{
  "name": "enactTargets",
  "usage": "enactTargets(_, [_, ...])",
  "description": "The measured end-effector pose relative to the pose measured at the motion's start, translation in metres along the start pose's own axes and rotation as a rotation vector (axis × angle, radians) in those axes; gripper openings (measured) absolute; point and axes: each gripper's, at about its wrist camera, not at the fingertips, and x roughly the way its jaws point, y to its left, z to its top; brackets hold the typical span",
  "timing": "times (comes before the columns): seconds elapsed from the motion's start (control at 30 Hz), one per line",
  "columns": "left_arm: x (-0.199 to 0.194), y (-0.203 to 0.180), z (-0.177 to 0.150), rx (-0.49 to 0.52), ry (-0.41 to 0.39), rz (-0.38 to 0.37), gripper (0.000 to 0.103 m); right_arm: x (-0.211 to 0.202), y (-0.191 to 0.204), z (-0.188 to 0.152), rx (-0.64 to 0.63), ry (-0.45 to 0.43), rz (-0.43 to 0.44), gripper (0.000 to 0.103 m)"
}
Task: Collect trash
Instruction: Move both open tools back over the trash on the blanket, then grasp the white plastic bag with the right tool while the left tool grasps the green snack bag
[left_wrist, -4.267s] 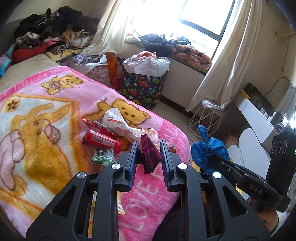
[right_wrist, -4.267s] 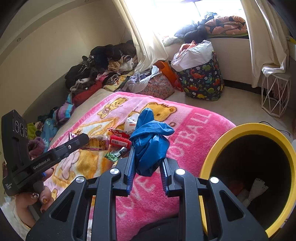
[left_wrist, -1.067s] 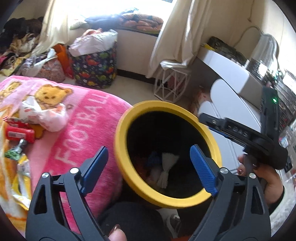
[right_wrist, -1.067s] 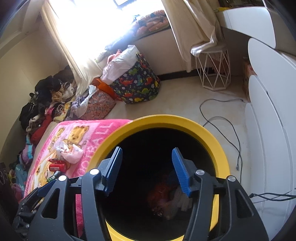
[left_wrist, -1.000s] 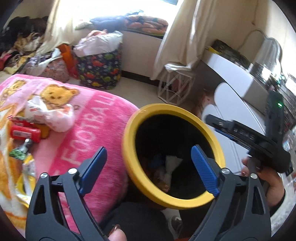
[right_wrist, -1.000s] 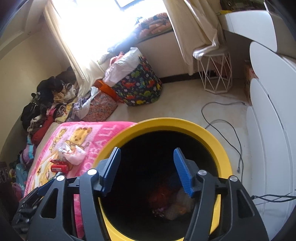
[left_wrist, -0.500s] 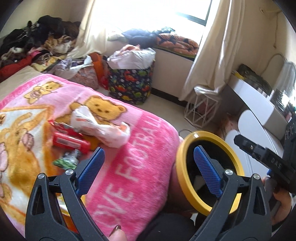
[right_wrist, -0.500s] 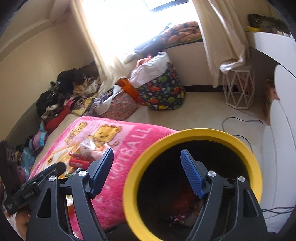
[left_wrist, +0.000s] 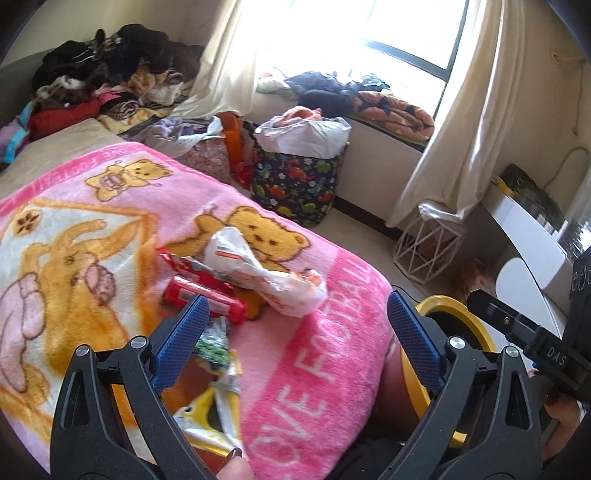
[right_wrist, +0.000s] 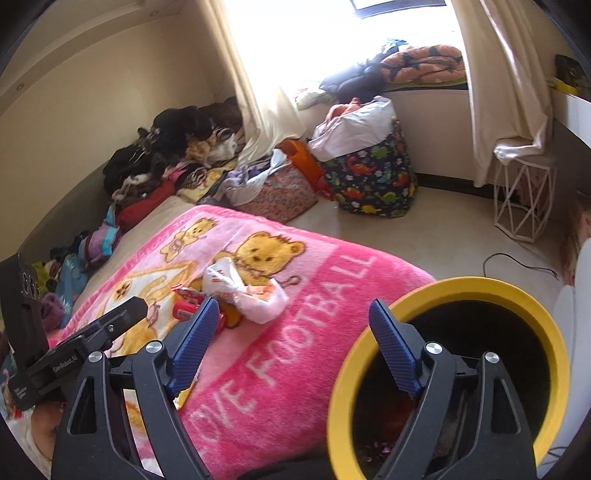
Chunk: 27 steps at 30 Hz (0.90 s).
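Trash lies on the pink bear blanket (left_wrist: 317, 354): a crumpled white plastic bag (left_wrist: 258, 271), a red wrapper (left_wrist: 207, 299), a green packet (left_wrist: 212, 347) and a yellow-white wrapper (left_wrist: 218, 417). My left gripper (left_wrist: 295, 339) is open and empty just above the blanket, near the wrappers. My right gripper (right_wrist: 291, 345) is open and empty, between the blanket (right_wrist: 280, 373) and the yellow-rimmed black bin (right_wrist: 517, 295). The bag also shows in the right wrist view (right_wrist: 247, 291). The bin rim shows at the right of the left wrist view (left_wrist: 443, 302). Trash lies deep in the bin.
A dinosaur-print basket (left_wrist: 299, 184) with a white bag stands by the window wall. Clothes (left_wrist: 110, 81) are piled at the bed's far end. A white wire stool (right_wrist: 521, 199) and a cable (right_wrist: 517, 258) are on the floor. White furniture (left_wrist: 528, 236) is on the right.
Both grippers let go of their trash into the bin, then swung left from above the bin back toward the blanket. Both stay open and empty.
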Motion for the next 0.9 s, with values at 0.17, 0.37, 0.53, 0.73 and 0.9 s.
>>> enactTargets(0.17, [0.001,0.023,0.002,-0.037,-0.002,0.037,0.089,0.026,0.016,0.004,-0.028,0.047,0.025,0.085])
enactTargets(0.37, [0.012,0.054,-0.004,-0.096,0.038,0.079,0.089,0.069,0.031,0.004,-0.067,0.119,0.05,0.088])
enactTargets(0.53, [0.025,0.073,-0.014,-0.139,0.093,0.083,0.083,0.111,0.032,0.005,-0.06,0.197,0.058,0.088])
enactTargets(0.73, [0.043,0.085,-0.024,-0.187,0.152,0.055,0.071,0.159,0.033,0.002,-0.079,0.281,0.028,0.088])
enactTargets(0.9, [0.057,0.088,-0.03,-0.201,0.188,0.038,0.065,0.191,0.037,-0.001,-0.084,0.331,0.027,0.088])
